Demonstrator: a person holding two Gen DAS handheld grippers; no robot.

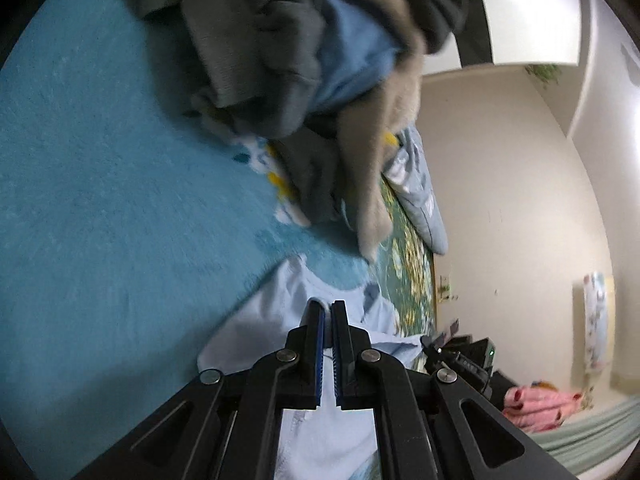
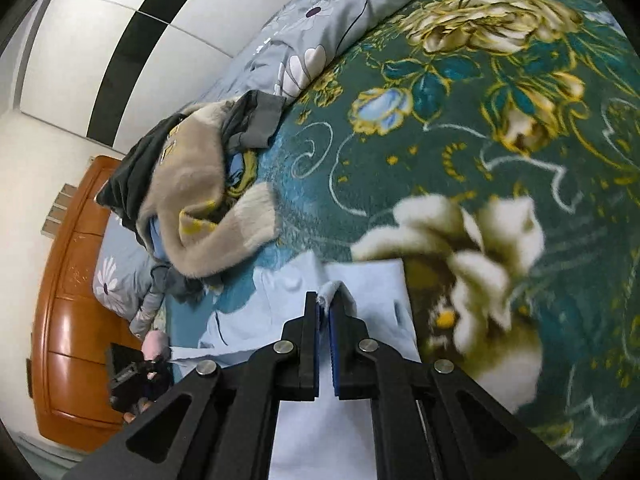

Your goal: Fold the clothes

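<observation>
On the bed, over a teal floral blanket (image 2: 460, 152), we see a pale blue garment (image 2: 360, 292) spread flat, and both our grippers have hold of it. Our right gripper (image 2: 325, 300) has its jaws nearly together, pinching a small bunched edge of the cloth between the blue pads. Our left gripper (image 1: 327, 308) is likewise almost closed, with the same garment (image 1: 280, 312) caught between its fingers. Farther off lies a heap of unfolded clothes (image 2: 192, 184), a beige fuzzy sweater (image 1: 384, 128) on top, beside a grey floral pillow (image 2: 320, 28). A wooden headboard (image 2: 72, 300) stands at the far left.
</observation>
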